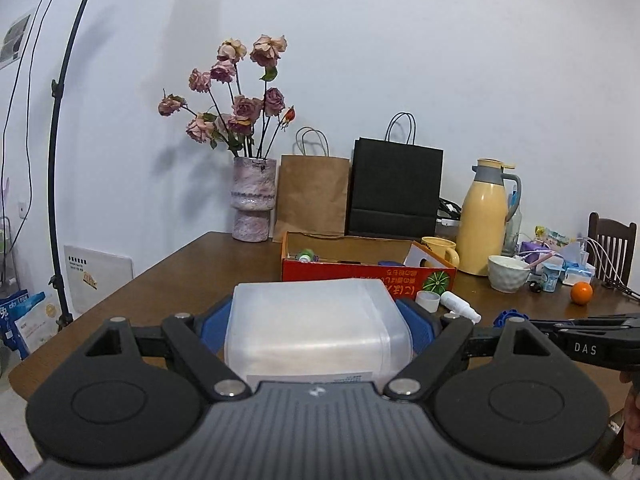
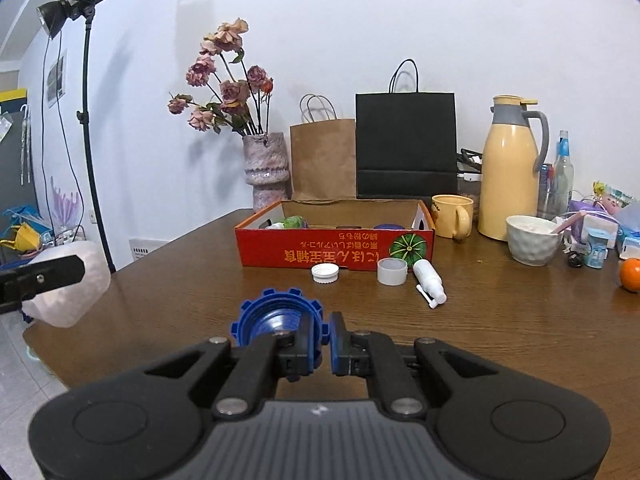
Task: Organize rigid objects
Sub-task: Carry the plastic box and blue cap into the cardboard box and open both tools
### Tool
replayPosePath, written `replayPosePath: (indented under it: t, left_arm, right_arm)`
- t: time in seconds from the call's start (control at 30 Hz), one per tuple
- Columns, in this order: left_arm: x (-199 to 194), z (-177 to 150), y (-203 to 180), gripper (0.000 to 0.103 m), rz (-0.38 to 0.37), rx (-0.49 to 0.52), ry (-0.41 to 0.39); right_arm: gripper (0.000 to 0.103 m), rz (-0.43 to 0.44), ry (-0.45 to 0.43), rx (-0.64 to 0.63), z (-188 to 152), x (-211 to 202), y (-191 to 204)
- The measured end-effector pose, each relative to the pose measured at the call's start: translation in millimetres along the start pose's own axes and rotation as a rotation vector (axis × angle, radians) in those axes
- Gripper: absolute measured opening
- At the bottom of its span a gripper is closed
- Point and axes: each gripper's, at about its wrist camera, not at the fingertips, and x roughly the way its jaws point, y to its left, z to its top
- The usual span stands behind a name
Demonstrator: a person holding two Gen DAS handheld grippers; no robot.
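At the far left a black light stand [image 2: 90,128] rises beside the wall, clear of the wooden table [image 2: 520,332]. The left gripper [image 1: 318,328] is spread wide, its blue pads pressed against both sides of a translucent plastic container [image 1: 316,328], which it holds above the near edge of the table; in the right wrist view the same container shows at the left border, clamped by a black finger. Further along, against the wall, a mottled pink vase [image 2: 267,170] carries dried roses [image 2: 224,80], with a brown paper bag [image 2: 322,158] and a black paper bag [image 2: 406,144] standing just beside it. In front of them lies an open red cardboard box [image 2: 334,246] with a few small items inside, too hidden by its wall to name with confidence. A white screw cap [image 2: 325,273], a pale grey cap [image 2: 392,271] and a small white spray bottle [image 2: 430,282] lying on its side sit just in front of the box. The right gripper [image 2: 322,350] is closed down to a narrow gap and pinches the rim of a blue toothed lid [image 2: 272,314], held above the table. To the right stand a yellow mug [image 2: 452,216], a tall yellow thermos jug [image 2: 510,172], a white bowl [image 2: 534,240] and, near the edge, an orange [image 2: 631,274].
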Motion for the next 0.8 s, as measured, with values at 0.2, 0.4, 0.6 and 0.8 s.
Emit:
replayPosePath:
  t: [0.2,0.4,0.6,0.8]
  left_arm:
    - [-4,1,-6,0.086,-0.031,0.009,-0.014]
    - [11,13,-8,0.086,-0.079,-0.005,-0.011]
    - [63,64,-7,0.086,-0.177,-0.008,-0.007]
    - [166,137,-12,0.086,-0.246,-0.025,0.085]
  right_arm:
    - [0.007,-0.011,-0.023,0.010,-3,-11,-3]
    - [0.007,-0.018,-0.055,0.022,10,-12,-18]
    - [0.007,0.031,-0.094,0.010,72,19,-45]
    - [0.007,0.087,-0.044,0.003,154,92,-73]
